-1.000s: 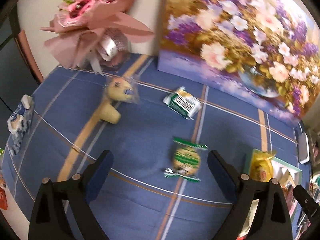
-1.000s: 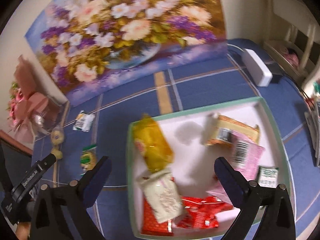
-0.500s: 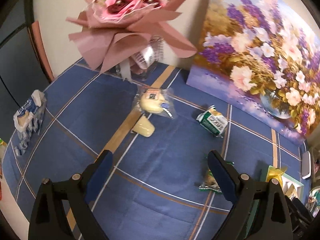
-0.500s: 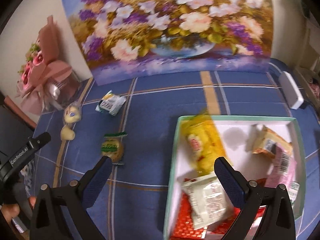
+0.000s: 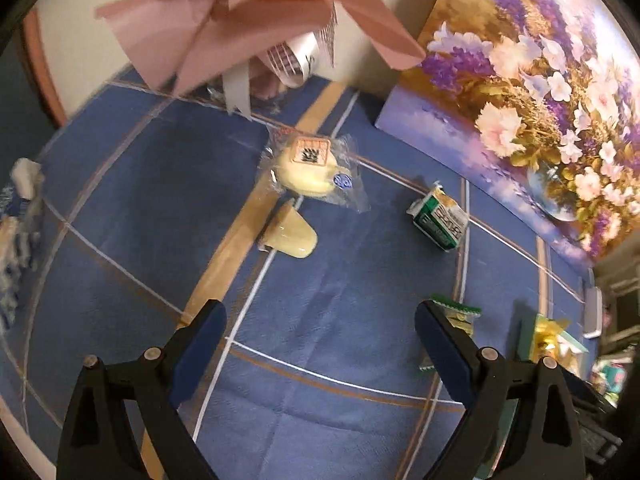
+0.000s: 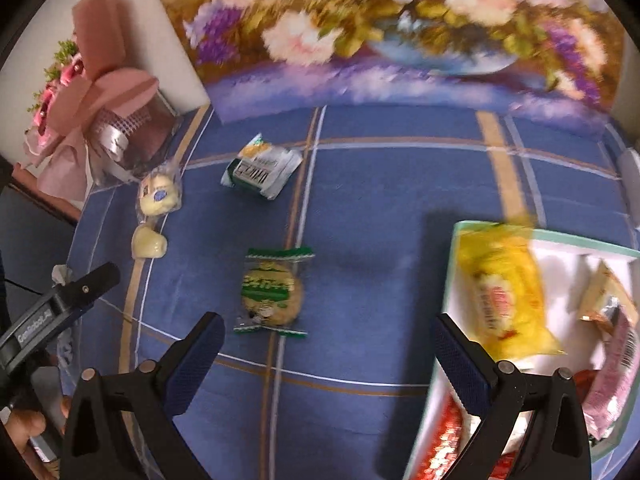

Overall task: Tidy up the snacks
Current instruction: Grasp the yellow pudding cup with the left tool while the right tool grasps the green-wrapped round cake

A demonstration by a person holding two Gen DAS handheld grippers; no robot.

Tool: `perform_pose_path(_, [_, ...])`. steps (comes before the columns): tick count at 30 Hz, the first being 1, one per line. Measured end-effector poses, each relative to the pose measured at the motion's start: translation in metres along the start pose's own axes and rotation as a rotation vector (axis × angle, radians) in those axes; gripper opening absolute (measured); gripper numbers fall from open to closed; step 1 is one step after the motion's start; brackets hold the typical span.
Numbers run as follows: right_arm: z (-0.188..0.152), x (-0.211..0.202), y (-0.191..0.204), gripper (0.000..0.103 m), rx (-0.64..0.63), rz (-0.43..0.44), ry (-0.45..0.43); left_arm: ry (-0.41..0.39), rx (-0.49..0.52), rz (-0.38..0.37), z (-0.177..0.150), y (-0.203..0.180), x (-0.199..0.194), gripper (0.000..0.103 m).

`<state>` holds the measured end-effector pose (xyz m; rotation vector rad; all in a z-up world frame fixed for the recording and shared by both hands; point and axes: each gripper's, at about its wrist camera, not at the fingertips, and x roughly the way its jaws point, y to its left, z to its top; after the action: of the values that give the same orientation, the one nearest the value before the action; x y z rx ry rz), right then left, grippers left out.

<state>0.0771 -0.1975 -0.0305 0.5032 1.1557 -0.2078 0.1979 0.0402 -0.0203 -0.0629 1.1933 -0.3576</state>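
Two grippers, left gripper [image 5: 320, 334] and right gripper [image 6: 326, 346], hover spread, empty.

Black fingers [image 5: 440, 344] with blue pads

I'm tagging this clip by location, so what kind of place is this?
Most likely a room in a home: a table under a blue checked tablecloth, a flower painting leaning against the wall, a pink wrapped bouquet, and wrapped snacks beside a snack box.
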Motion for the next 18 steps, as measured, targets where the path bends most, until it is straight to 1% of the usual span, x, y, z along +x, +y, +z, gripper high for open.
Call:
perform_pose_path(1, [0.003,0.004,0.002,0.103,-0.007,0.001,0.019,0.012,0.006,-0.012,0.004,0.002,0.002,0.095])
perform_pose_path(4, [0.013,0.012,0.011,0.103,-0.03,-0.023,0.059,0.034,0.041,-0.004,0.017,0.009,0.003,0.095])
perform_pose_path(8, [0.025,0.027,0.018,0.103,-0.003,-0.014,0.144,0.074,0.056,0.001,0.036,0.017,0.006,0.095])
perform_pose_path(10, [0.028,0.035,0.024,0.103,-0.007,-0.017,0.183,0.086,0.084,0.034,0.045,0.017,0.009,0.095])
perform_pose_path(13, [0.03,0.046,0.036,0.103,-0.049,-0.07,0.21,0.117,0.125,0.063,0.052,0.016,0.02,0.095])
perform_pose_path(18, [0.03,0.065,0.041,0.103,-0.045,-0.118,0.262,0.161,0.202,0.124,0.055,0.01,0.044,0.095])
